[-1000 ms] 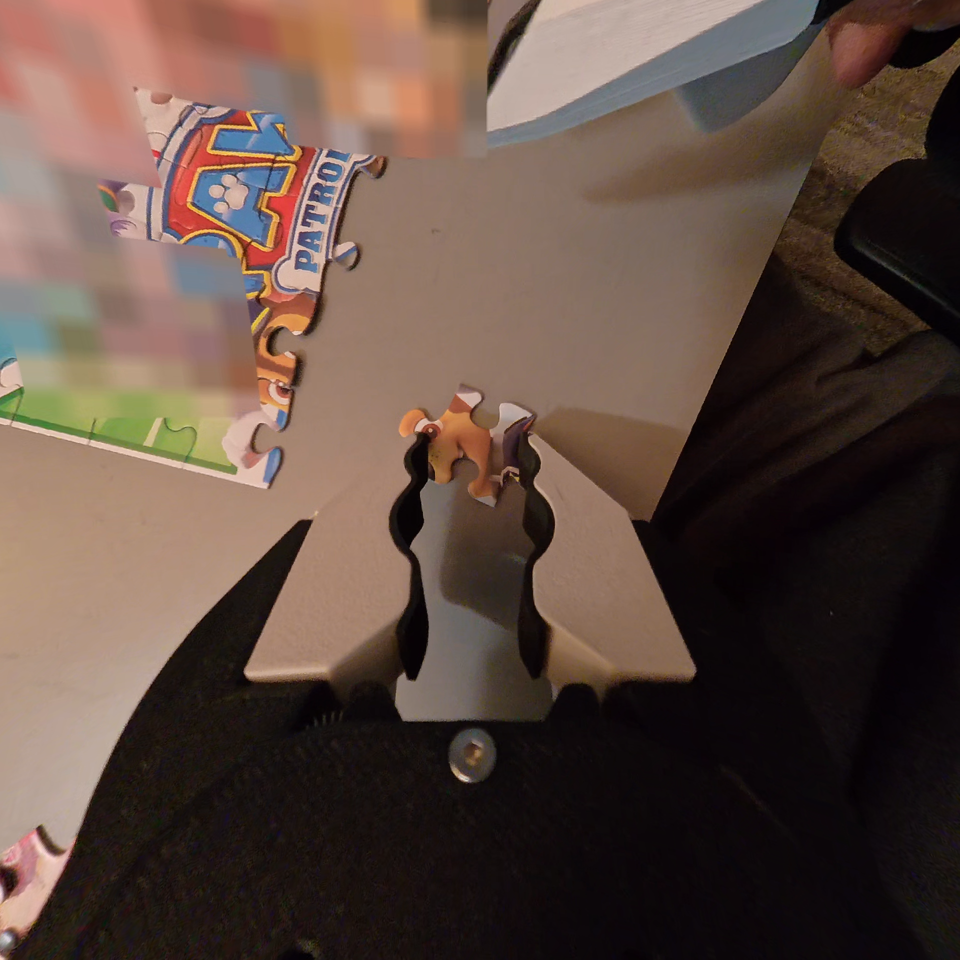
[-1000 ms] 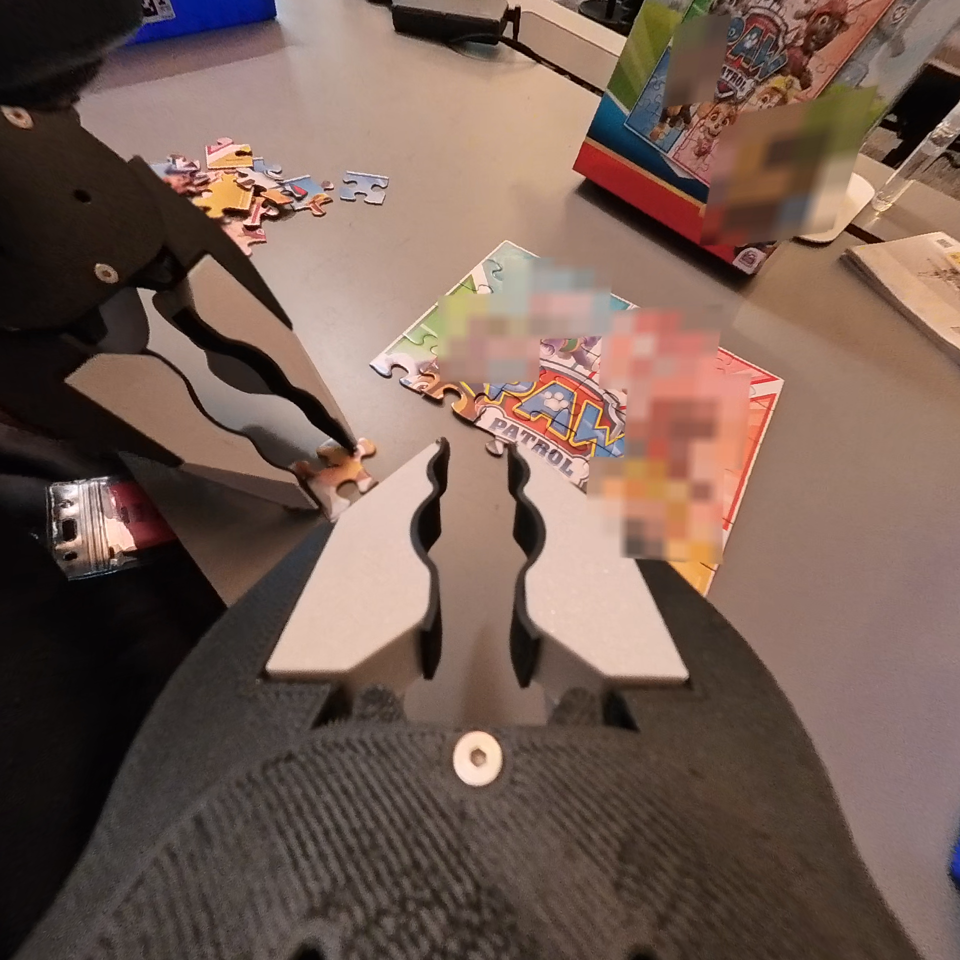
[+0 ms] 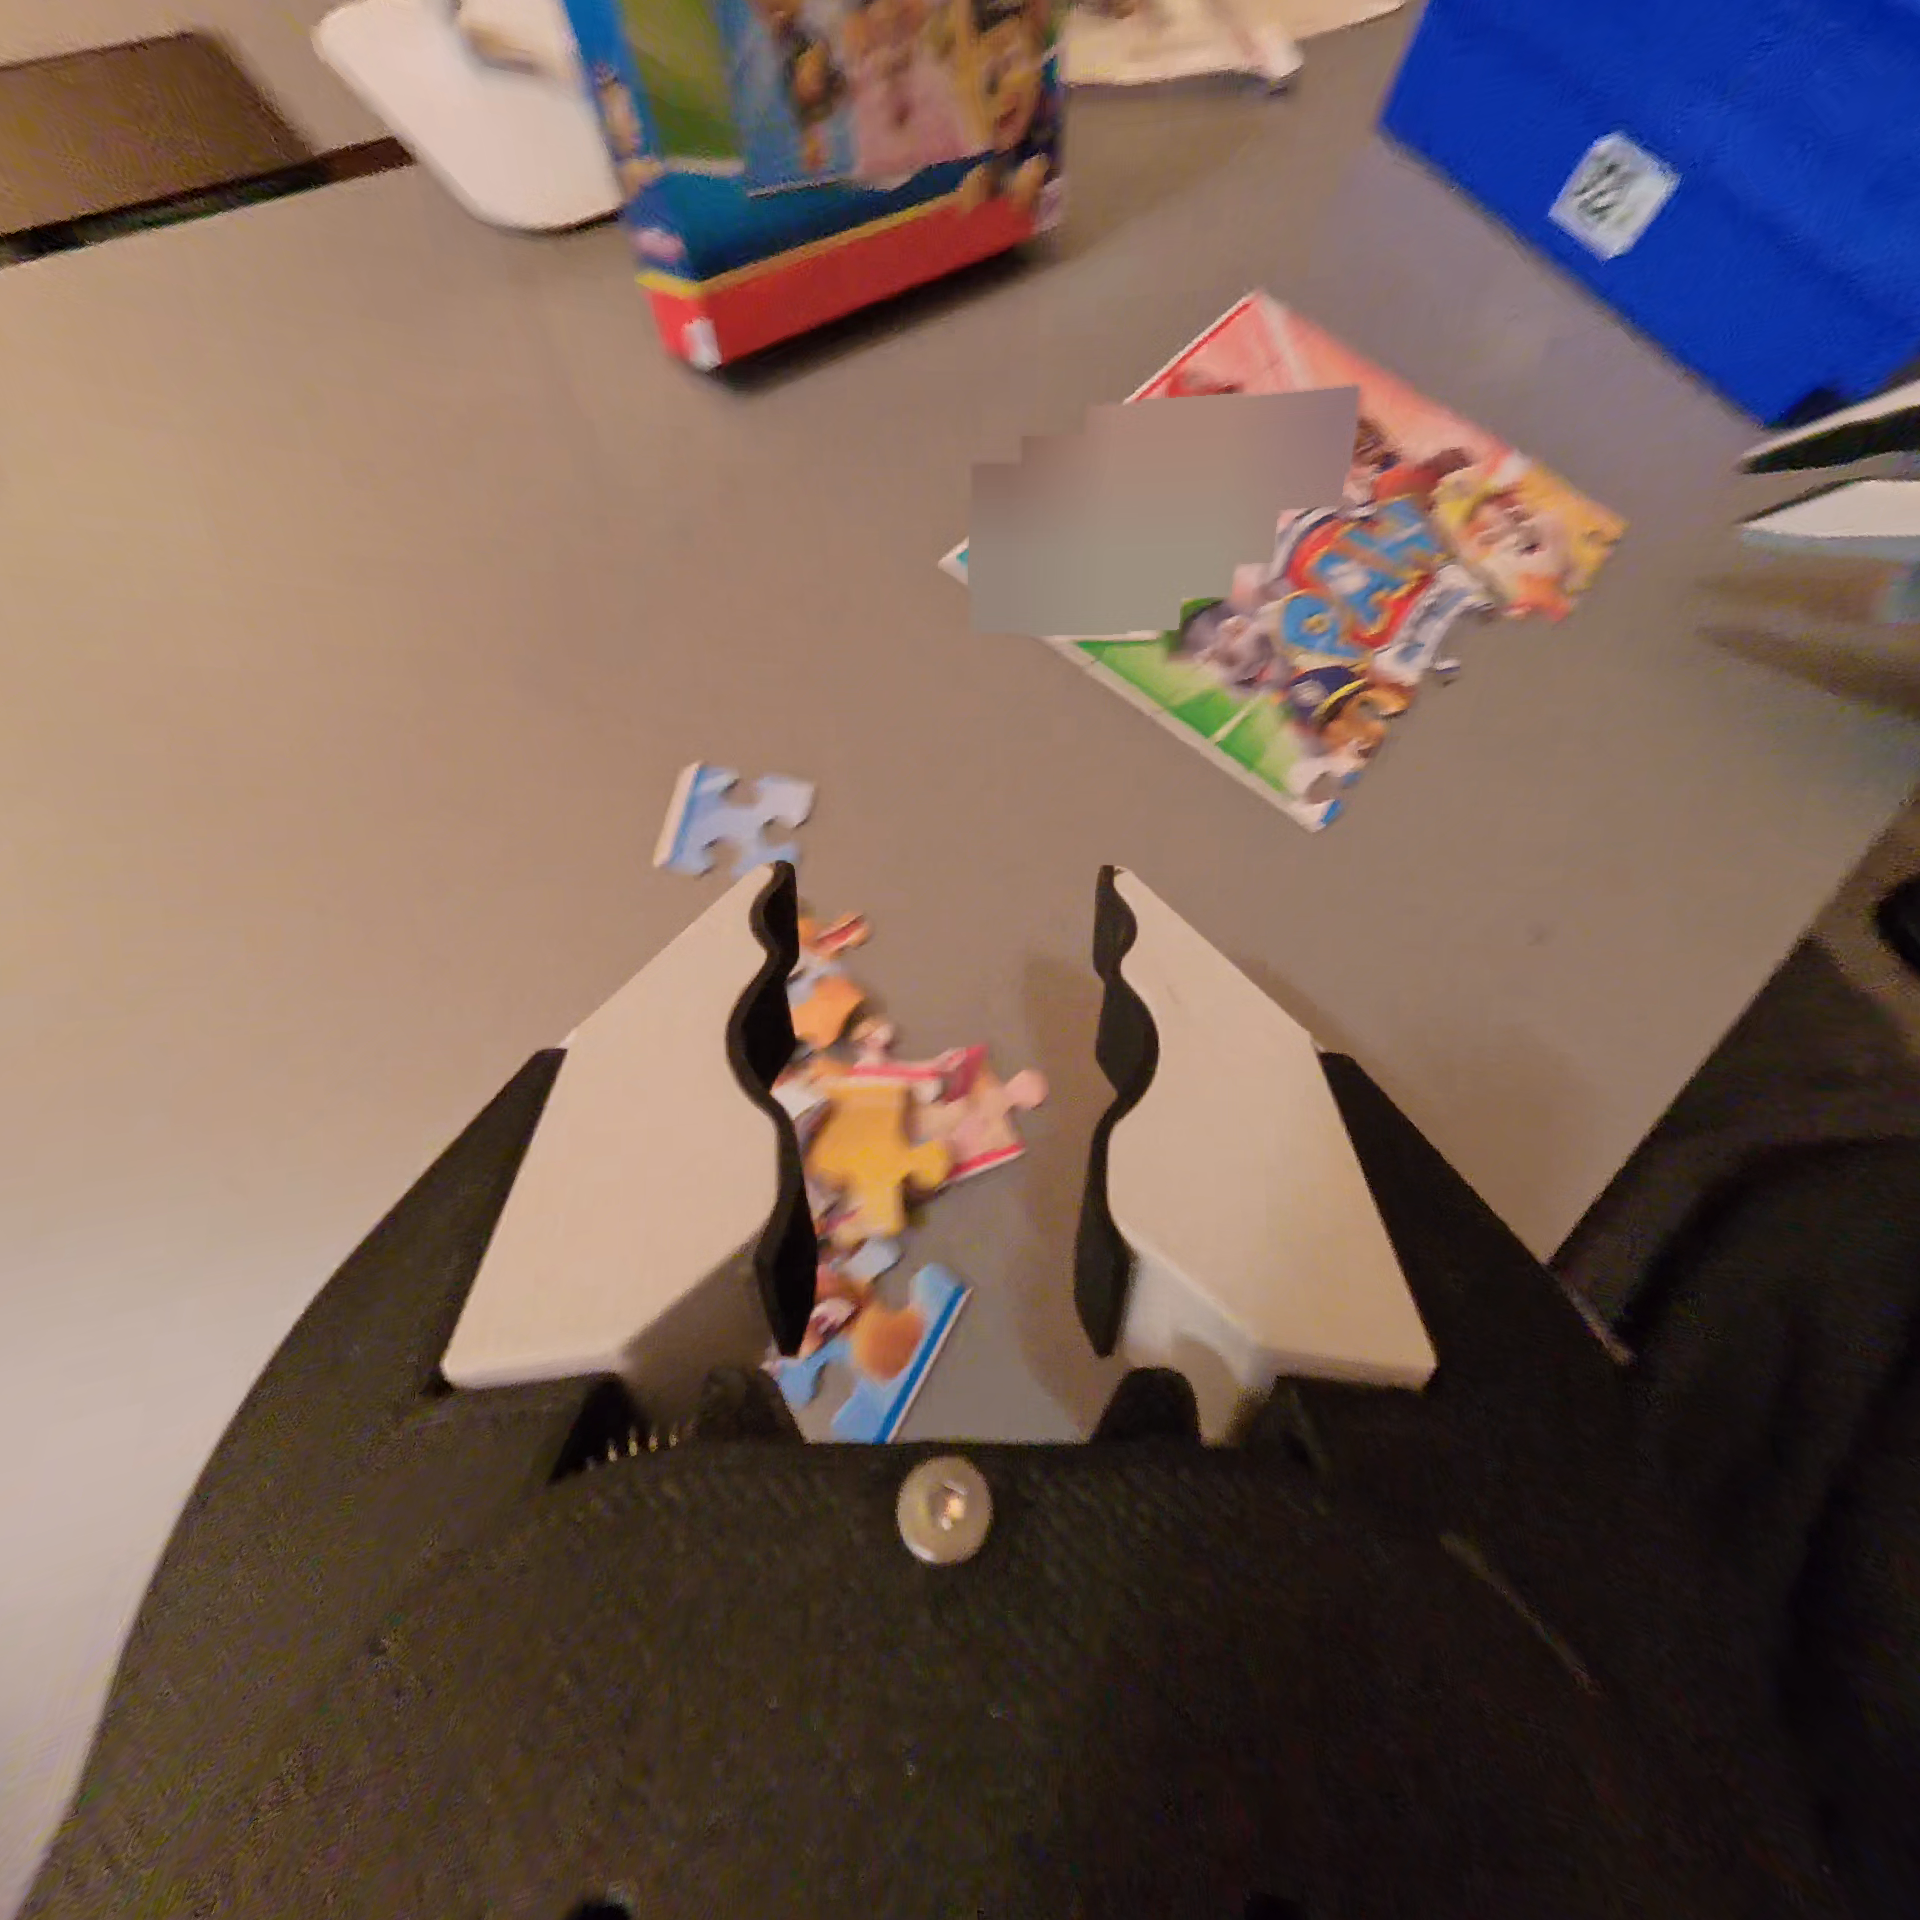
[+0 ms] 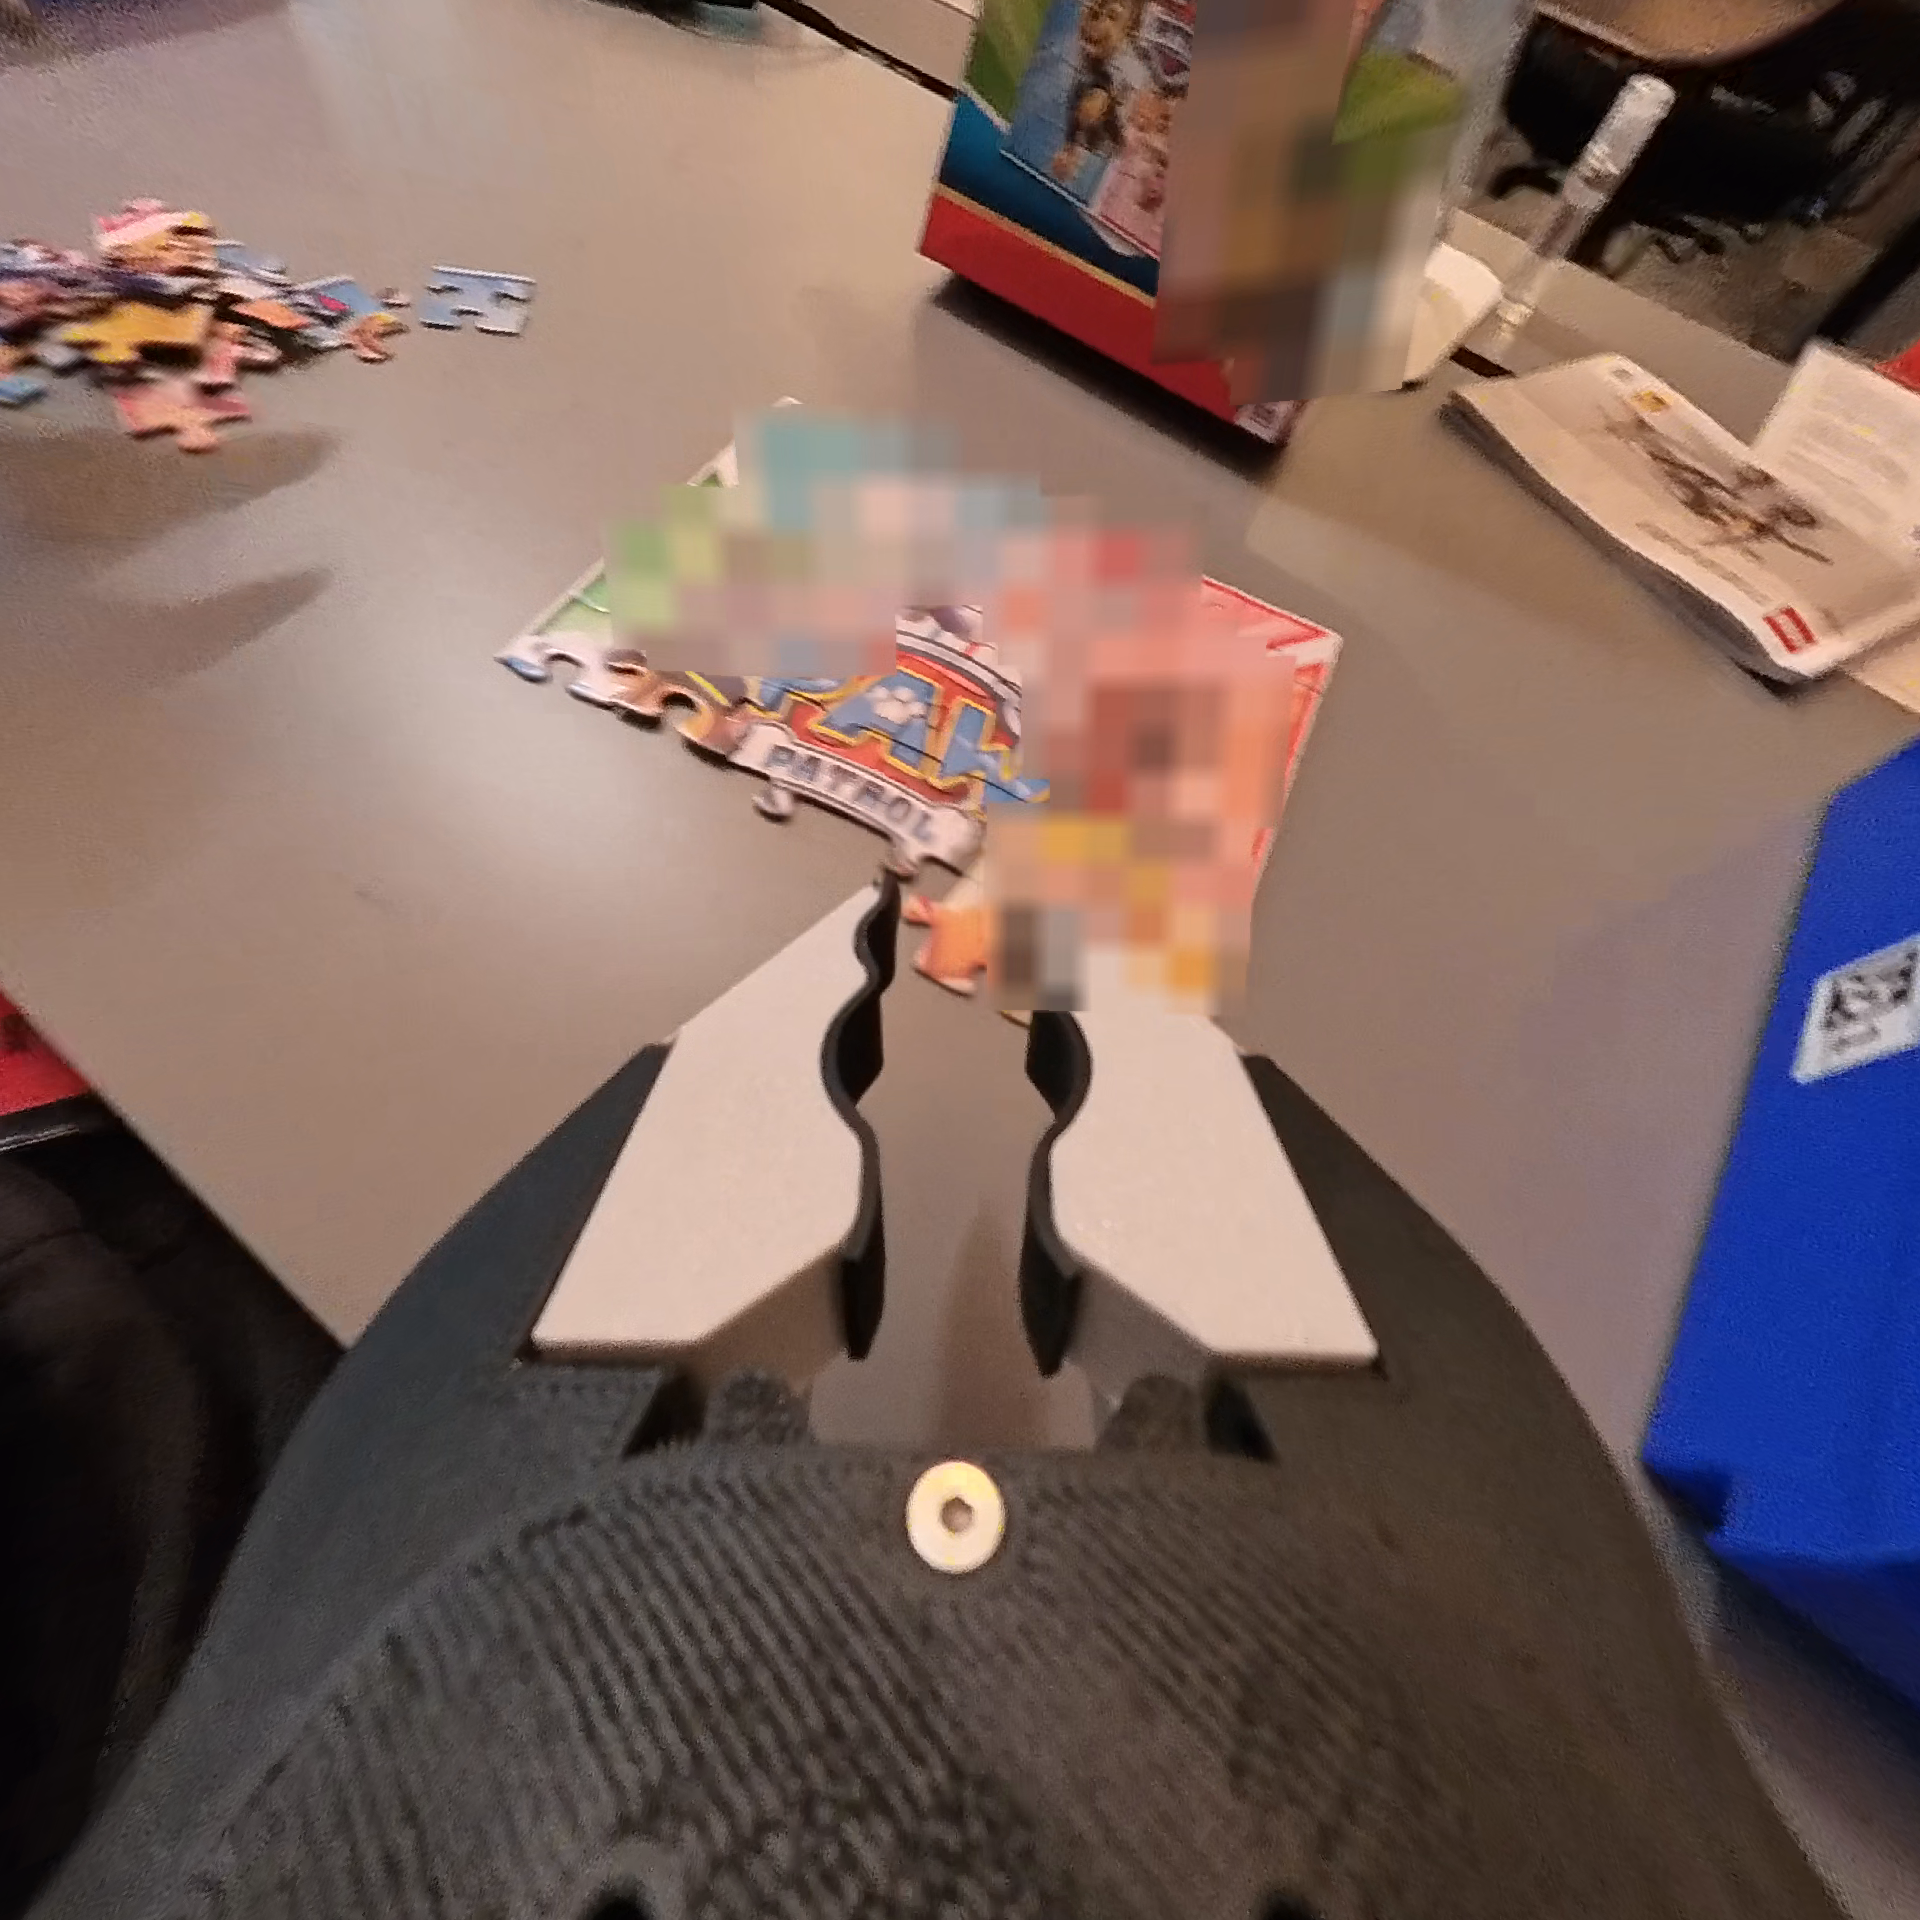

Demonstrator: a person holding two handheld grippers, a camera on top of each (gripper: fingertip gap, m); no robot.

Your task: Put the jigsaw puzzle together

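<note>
My left gripper [image 3: 943, 878] is open wide and holds nothing. It hovers over a small pile of loose puzzle pieces [image 3: 873, 1132] on the grey table [image 3: 364, 623]. A light blue piece [image 3: 732, 821] lies just beyond its left fingertip. The part-built puzzle [image 3: 1382, 582] lies farther right. My right gripper [image 4: 961, 904] is open with a narrow gap, at the near edge of the part-built puzzle [image 4: 883, 727]. An orange piece [image 4: 951, 945] lies on the table by that edge, between the tips, with no pad pressing on it. A mosaic patch hides the right fingertip.
The puzzle box [image 4: 1060, 156] stands behind the puzzle. A blue bin [image 4: 1818, 1195] is close on the right. An open booklet [image 4: 1683, 499] and a clear bottle [image 4: 1579, 177] are at the far right. The loose pile [image 4: 156, 312] lies far left. Tip to tip, the grippers are about 30 centimeters apart. The part-built puzzle [image 3: 1382, 582] is closer to my right gripper, around 10 centimeters from its tips; the left tips are 25 centimeters off. My right wrist view [image 4: 904, 745] looks at it from another angle.
My left gripper let go of the orange-brown piece, opened wide and swung away from the puzzle to above the loose pile. My right gripper moved closer to the puzzle's edge, its gap unchanged.
</note>
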